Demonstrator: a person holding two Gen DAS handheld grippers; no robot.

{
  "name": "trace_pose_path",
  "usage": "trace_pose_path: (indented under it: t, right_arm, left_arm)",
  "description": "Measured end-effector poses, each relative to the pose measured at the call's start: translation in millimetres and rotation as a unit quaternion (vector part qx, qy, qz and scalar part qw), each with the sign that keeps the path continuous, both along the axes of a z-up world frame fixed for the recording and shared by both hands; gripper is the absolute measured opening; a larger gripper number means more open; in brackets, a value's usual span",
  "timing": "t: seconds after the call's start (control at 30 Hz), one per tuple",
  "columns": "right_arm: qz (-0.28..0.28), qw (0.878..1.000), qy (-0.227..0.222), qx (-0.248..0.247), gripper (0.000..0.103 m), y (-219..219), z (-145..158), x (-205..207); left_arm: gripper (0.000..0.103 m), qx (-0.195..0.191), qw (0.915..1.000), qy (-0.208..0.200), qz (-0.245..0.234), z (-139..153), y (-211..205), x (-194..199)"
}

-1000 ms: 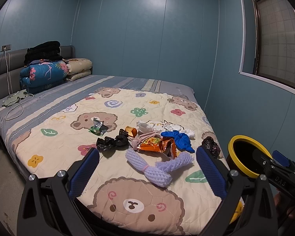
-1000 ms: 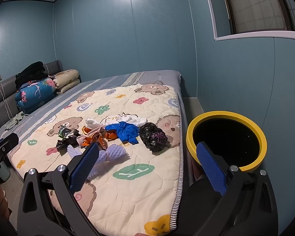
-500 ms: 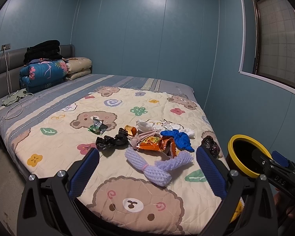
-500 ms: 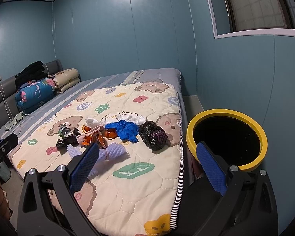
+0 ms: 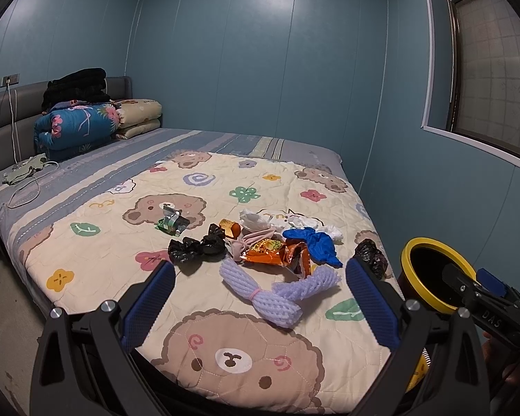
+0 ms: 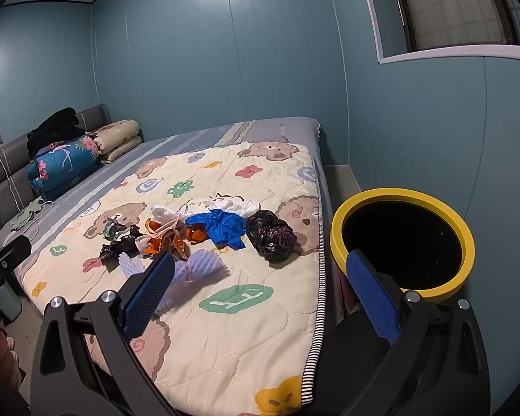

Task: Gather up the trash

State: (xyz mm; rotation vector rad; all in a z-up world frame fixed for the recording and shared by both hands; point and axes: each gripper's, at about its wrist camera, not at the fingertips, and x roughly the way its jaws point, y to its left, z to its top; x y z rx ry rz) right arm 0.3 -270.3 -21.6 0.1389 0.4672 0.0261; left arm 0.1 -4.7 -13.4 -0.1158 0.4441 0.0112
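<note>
Trash lies in a loose pile on the bear-print quilt (image 5: 246, 357): purple foam netting (image 5: 260, 294), an orange snack wrapper (image 5: 277, 254), a blue glove (image 5: 320, 244), white tissue (image 5: 260, 220), black plastic bags (image 5: 197, 248) (image 6: 270, 235) and a green wrapper (image 5: 171, 223). A black bin with a yellow rim (image 6: 402, 239) stands beside the bed's right edge. My left gripper (image 5: 260, 303) is open and empty, short of the foam netting. My right gripper (image 6: 260, 300) is open and empty, between the bed edge and the bin. The bin (image 5: 433, 280) also shows in the left wrist view.
Folded bedding (image 5: 76, 124) and pillows (image 5: 138, 118) are stacked at the headboard. A charger cable (image 5: 27, 180) lies on the grey sheet. Blue walls close in behind and to the right, with a window (image 6: 450, 7) above the bin. My right gripper's body (image 5: 485, 305) shows beside the bin.
Both views have drifted back and up slightly. The trash and the bin have not moved. Both grippers stay open.
</note>
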Motion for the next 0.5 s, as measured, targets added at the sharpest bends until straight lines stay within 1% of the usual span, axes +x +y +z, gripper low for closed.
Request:
trace_pose_path:
  t: [0.13, 0.3, 0.37, 0.47, 0.5]
  right_arm:
    - [0.001, 1.0, 0.003, 0.003, 0.095, -2.6, -1.4, 5.0]
    - [0.01, 1.0, 0.003, 0.0, 0.095, -1.5, -3.0, 15.9]
    - [0.018, 1.0, 0.006, -0.008, 0.095, 0.2, -2.9, 22.5]
    - [0.026, 0.999, 0.004, -0.041, 0.095, 5.9, -2.3, 35.2]
    - [0.031, 0.998, 0.005, -0.045, 0.095, 6.3, -2.6, 41.3]
  left_arm:
    - [0.095, -0.01, 0.9999, 0.007, 0.003, -1.7, 4.4, 4.7]
    - [0.095, -0.002, 0.9999, 0.012, 0.007, -7.4, 8.0, 13.8]
    - [0.095, 0.0, 0.9998, 0.019, 0.008, -10.2, 11.6, 20.2]
    - [0.095, 0.006, 0.9996, 0.025, 0.009, -13.2, 24.2, 33.4]
    - [0.095, 0.005, 0.9996, 0.026, 0.003, -14.4, 28.2, 37.2]
